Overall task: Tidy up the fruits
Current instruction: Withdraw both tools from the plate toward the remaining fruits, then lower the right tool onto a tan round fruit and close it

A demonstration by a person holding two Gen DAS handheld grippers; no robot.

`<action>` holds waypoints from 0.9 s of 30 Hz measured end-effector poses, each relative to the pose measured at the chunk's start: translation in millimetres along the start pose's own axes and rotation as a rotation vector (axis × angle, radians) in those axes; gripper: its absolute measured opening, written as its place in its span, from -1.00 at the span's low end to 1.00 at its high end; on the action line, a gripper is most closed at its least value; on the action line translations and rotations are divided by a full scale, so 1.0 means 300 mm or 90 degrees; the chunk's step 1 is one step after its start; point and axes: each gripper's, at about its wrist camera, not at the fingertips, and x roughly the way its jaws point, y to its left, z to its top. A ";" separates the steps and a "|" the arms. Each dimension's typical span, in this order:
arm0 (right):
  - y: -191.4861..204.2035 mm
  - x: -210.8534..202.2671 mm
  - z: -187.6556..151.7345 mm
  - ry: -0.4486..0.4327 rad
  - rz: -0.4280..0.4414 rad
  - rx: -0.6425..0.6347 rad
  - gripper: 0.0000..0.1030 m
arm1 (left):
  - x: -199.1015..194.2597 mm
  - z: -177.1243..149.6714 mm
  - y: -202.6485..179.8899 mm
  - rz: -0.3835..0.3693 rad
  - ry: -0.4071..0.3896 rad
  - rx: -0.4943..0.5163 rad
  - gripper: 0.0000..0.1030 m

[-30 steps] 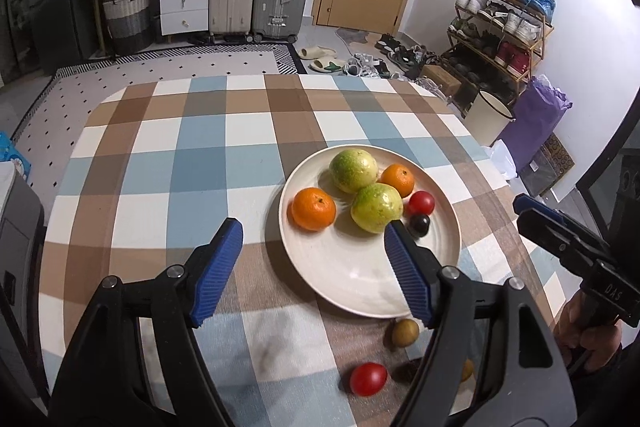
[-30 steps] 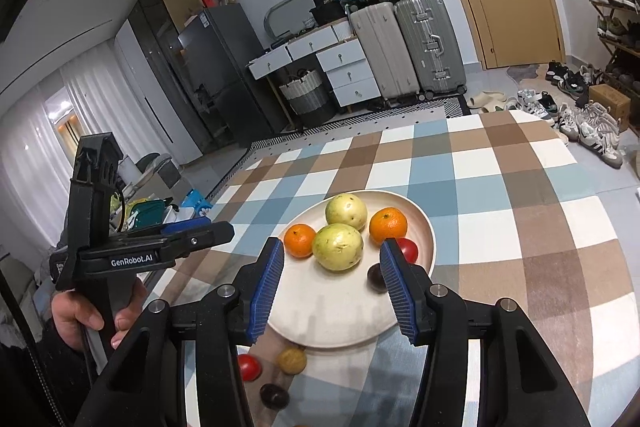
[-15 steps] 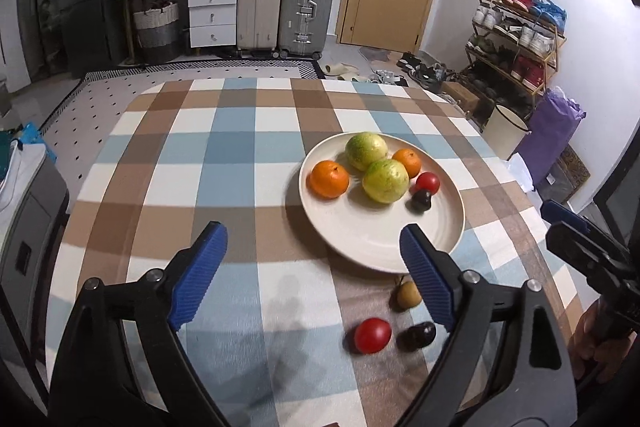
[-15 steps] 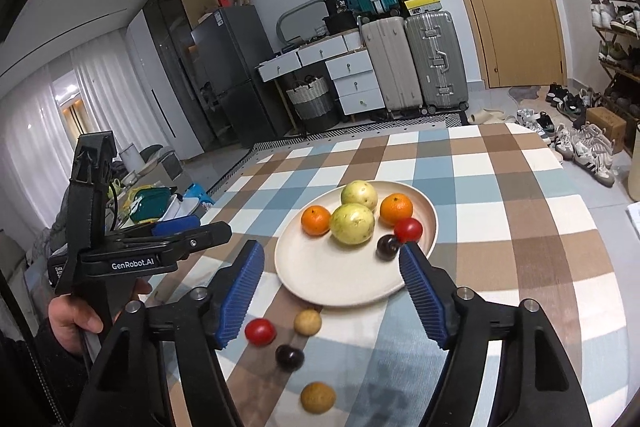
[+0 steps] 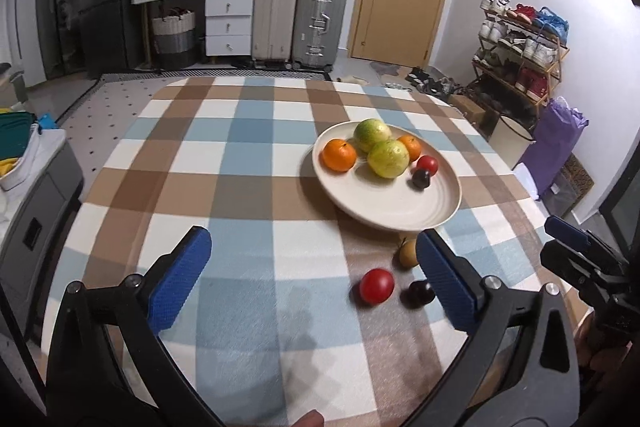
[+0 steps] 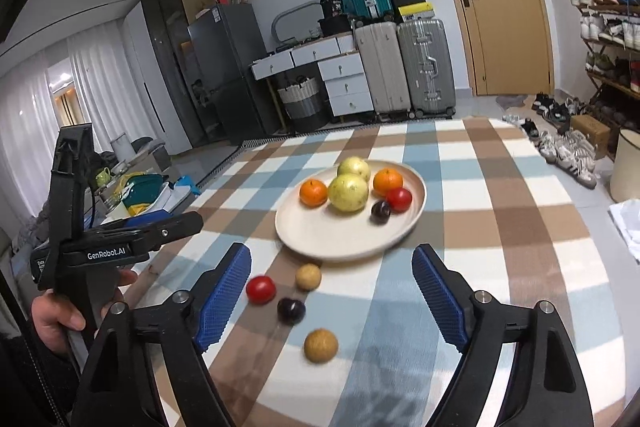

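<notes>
Checked tablecloth (image 5: 248, 227) in blue, brown and white covers the table. Plate (image 5: 384, 199) sits on it with oranges, green fruit, a tomato and a plum. Four small fruits (image 6: 292, 309) lie loose on the cloth just in front of the plate. Left gripper (image 5: 314, 281) and right gripper (image 6: 332, 301) both hang over the table, jaws wide apart, holding nothing. Suitcases (image 5: 298, 21), a drawer unit, a door and a shoe rack (image 5: 516, 39) line the back.
</notes>
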 end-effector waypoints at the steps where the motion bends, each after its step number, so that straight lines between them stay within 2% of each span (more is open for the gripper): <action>1: 0.002 0.001 -0.010 0.006 0.000 0.000 0.65 | -0.006 -0.011 -0.001 0.006 -0.002 0.002 0.98; 6: 0.015 0.007 -0.055 0.027 -0.006 -0.007 0.65 | -0.019 -0.067 -0.006 0.050 -0.007 0.027 0.98; 27: 0.016 0.091 -0.148 0.113 -0.025 0.000 0.65 | 0.067 -0.194 0.014 0.027 0.057 0.002 0.98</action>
